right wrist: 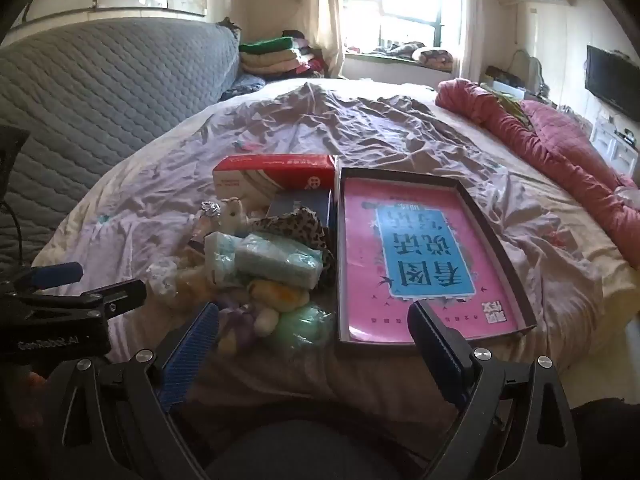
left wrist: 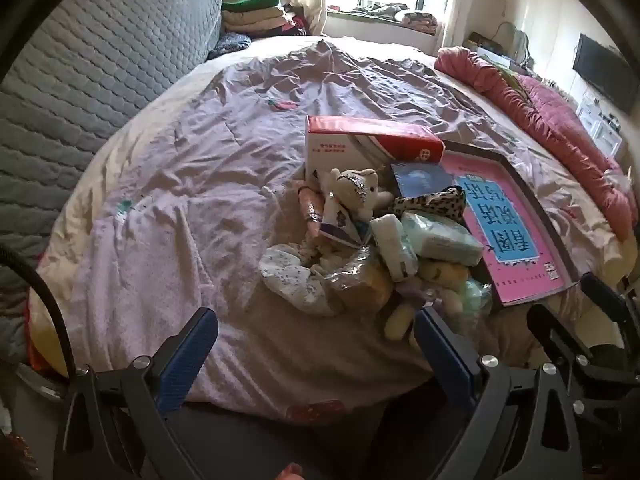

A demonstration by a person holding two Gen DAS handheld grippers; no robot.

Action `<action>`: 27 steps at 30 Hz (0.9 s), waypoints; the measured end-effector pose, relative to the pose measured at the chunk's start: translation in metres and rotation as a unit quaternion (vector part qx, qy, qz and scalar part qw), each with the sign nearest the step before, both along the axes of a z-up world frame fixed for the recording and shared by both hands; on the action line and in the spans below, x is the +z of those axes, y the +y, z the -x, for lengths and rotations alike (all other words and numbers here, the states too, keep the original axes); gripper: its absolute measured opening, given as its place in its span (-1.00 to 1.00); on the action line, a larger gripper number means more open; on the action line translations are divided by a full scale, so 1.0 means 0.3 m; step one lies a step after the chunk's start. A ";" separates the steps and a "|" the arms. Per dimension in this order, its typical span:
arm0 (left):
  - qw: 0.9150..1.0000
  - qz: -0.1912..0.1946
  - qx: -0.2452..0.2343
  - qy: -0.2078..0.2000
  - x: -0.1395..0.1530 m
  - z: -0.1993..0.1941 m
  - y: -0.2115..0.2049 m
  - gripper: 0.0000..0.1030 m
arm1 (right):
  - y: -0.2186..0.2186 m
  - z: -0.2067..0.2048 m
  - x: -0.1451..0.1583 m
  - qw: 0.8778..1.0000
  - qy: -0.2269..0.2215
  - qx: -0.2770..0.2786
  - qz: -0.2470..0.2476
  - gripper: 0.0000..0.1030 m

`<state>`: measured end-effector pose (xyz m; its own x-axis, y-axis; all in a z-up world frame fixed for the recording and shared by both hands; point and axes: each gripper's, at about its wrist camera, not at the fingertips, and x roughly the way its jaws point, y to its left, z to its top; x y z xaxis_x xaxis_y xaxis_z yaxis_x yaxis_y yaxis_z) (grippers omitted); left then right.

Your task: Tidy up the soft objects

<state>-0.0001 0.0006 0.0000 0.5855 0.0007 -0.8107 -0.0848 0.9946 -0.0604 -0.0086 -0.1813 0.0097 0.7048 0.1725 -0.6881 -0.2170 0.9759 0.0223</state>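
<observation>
Both tongs, left [left wrist: 316, 344] and right [right wrist: 314, 332], gape empty before heaped soft toys [right wrist: 256, 272]; shallow dark tray [right wrist: 496, 240] holds pink book [right wrist: 420, 256] on bed [left wrist: 200, 160].

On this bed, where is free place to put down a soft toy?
Free: the wide wrinkled sheet between the grey quilted headboard and the toy pile, and the stretch beyond the red-and-white box. Crowded: around the pile and the tray holding the pink book.

Sunlit window [right wrist: 404, 4] behind rumpled bed [right wrist: 360, 128]
</observation>
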 end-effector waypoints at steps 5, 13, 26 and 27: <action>1.000 0.008 -0.006 0.000 -0.006 0.000 0.021 0.92 | -0.011 0.009 0.012 1.000 -0.006 0.004 0.001 0.86; 1.000 -0.022 -0.005 -0.002 0.006 0.007 -0.036 0.92 | 0.001 0.013 0.015 1.000 -0.004 0.005 0.005 0.86; 1.000 -0.011 -0.006 -0.001 0.005 0.001 -0.025 0.92 | -0.009 0.011 0.009 1.000 -0.004 -0.006 0.004 0.86; 1.000 -0.010 -0.006 -0.001 0.004 0.001 -0.024 0.92 | -0.010 0.011 0.009 1.000 -0.003 -0.007 0.004 0.86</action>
<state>-0.0005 -0.0067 0.0011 0.5867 0.0100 -0.8098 -0.0720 0.9966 -0.0399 -0.0119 -0.1842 0.0123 0.7118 0.1566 -0.6847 -0.2028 0.9791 0.0132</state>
